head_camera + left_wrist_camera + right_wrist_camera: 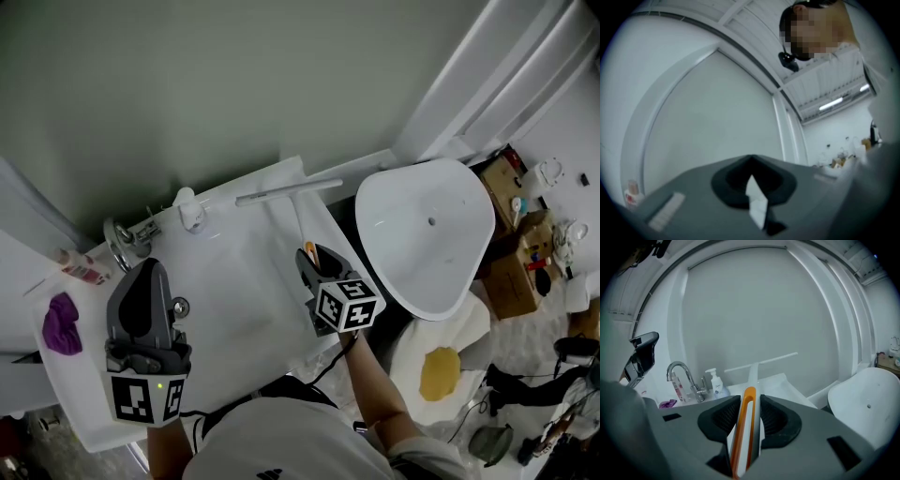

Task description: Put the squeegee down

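White bathroom walls are seen behind a white tabletop with a tap at its back left, and a toilet is seen just past its right edge. The squeegee is held by its orange and white handle in the right gripper. Its long blade is out near the back edge of the tabletop, close to the wall. It is likely held low and flat like this so that it can be laid down there. Whether the blade is touching the tabletop cannot be told. The right fingers are pressed on both sides of the handle. The left gripper is held over the front left part of the tabletop, near a purple cloth, likely to keep it out of the way. Its fingers are closed together, and nothing is seen to be held.
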`<state>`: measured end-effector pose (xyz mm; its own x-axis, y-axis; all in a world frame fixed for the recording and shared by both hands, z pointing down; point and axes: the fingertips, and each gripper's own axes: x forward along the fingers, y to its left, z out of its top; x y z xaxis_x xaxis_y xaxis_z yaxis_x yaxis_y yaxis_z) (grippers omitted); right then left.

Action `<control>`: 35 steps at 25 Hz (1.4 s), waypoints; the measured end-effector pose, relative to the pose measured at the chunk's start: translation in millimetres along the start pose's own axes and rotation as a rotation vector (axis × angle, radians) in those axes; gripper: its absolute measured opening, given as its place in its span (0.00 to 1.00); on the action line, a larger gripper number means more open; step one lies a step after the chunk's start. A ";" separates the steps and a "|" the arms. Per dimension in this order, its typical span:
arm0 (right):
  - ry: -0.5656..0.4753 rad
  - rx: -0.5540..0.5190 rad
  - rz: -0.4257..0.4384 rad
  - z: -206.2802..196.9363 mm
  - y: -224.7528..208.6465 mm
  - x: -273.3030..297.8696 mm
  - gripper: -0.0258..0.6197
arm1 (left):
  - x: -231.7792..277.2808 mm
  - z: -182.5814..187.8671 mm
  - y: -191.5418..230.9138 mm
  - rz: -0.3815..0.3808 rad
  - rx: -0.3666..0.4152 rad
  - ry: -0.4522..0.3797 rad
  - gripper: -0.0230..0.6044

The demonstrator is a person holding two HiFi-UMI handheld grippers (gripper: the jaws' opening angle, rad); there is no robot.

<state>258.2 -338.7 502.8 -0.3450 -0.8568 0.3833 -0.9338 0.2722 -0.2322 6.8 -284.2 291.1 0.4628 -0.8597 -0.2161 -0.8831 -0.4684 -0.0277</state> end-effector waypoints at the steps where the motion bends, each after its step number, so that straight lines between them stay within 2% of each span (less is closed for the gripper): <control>1: 0.016 0.003 0.013 -3.9 -2.8 5.1 0.24 | 0.0 -0.1 -0.1 0.017 0.005 0.000 0.05; 9: 0.138 0.007 0.097 -31.2 -22.1 44.7 0.24 | -3.7 -3.6 -2.0 0.132 0.038 0.016 0.05; 20: 0.264 0.019 0.149 -56.1 -31.6 89.3 0.24 | -12.0 -9.9 -1.9 0.241 0.075 0.051 0.05; 35: 0.359 -0.004 0.139 -79.1 -30.8 117.1 0.24 | -36.8 -10.4 9.6 0.330 0.098 0.075 0.05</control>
<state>239.0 -412.8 625.6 -0.4789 -0.6039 0.6372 -0.8759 0.3775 -0.3006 -17.9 -259.1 308.9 0.1525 -0.9757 -0.1571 -0.9876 -0.1444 -0.0623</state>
